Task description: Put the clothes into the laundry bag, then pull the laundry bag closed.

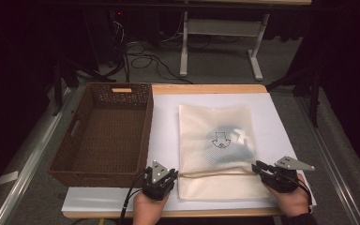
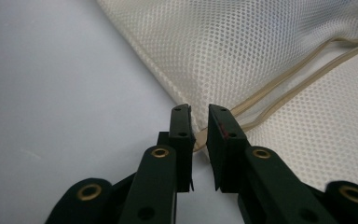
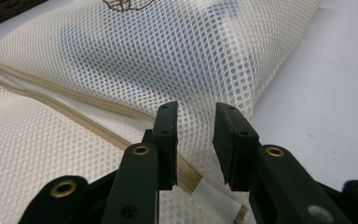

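Left gripper (image 1: 171,176) sits at the near edge of the white board (image 1: 168,117), at the left edge of the mesh bag (image 1: 215,140). Jaws narrow, a slim gap between the pads; in the left gripper view (image 2: 199,122) the bag's edge and the end of the tan drawstring (image 2: 279,86) lie in that gap. Can't tell if the pads actually press on them.

Right gripper (image 1: 261,168) is at the bag's right edge, also near the board's near edge. In the right gripper view (image 3: 195,122) the jaws stand a bit wider, open over the mesh (image 3: 144,60), with the cord (image 3: 74,109) running under the left jaw. Nothing clamped.

Drawstring spans the bag between the two grippers. Bag lies flat mid-board, something dark inside.

Wicker basket (image 1: 104,133), brown, along the board's left edge, beside the bag.
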A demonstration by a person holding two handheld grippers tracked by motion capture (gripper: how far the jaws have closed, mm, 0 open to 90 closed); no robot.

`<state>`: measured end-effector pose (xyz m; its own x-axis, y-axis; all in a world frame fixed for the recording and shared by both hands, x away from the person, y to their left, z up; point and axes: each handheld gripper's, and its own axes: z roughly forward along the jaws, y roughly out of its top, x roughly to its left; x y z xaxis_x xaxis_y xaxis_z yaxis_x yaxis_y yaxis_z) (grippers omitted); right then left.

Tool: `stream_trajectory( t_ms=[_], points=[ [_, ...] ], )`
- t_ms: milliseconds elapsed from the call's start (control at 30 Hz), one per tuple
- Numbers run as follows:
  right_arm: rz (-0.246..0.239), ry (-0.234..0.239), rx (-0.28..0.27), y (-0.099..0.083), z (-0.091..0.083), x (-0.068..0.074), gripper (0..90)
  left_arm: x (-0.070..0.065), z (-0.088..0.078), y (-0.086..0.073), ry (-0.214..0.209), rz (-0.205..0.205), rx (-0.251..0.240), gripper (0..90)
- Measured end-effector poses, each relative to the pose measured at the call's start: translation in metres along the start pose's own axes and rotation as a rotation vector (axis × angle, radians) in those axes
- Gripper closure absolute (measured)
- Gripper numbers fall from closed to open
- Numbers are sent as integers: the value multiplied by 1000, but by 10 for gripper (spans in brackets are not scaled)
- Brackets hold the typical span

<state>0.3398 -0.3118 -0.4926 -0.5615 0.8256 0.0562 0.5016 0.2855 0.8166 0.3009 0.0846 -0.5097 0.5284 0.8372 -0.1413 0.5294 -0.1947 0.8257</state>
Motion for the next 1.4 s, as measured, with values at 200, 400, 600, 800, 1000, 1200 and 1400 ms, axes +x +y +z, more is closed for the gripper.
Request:
stream_trajectory(
  t_ms=[200, 400, 600, 800, 1000, 1200, 1400],
  points=[
    [8, 3, 1, -3, -2, 0, 714, -9, 7, 0, -8, 27, 19, 734],
    [-1, 12, -6, -3, -5, -2, 714, -10, 6, -1, -5, 21, 22, 701],
    [-7, 12, -13, -1, -5, -3, 714, -5, 11, -5, -11, -5, 51, 672],
    [-7, 13, -4, -1, -3, 0, 713, -2, 16, -8, -32, -40, 99, 706],
    [-10, 14, -2, -1, -2, 1, 713, -5, 11, -5, -40, -26, 96, 817],
    [-5, 12, -5, -1, -4, 0, 713, -8, 6, -2, -20, 2, 49, 897],
    [-15, 16, -4, -1, -1, -1, 713, 0, 5, -2, 30, -17, 33, 849]
  ],
)
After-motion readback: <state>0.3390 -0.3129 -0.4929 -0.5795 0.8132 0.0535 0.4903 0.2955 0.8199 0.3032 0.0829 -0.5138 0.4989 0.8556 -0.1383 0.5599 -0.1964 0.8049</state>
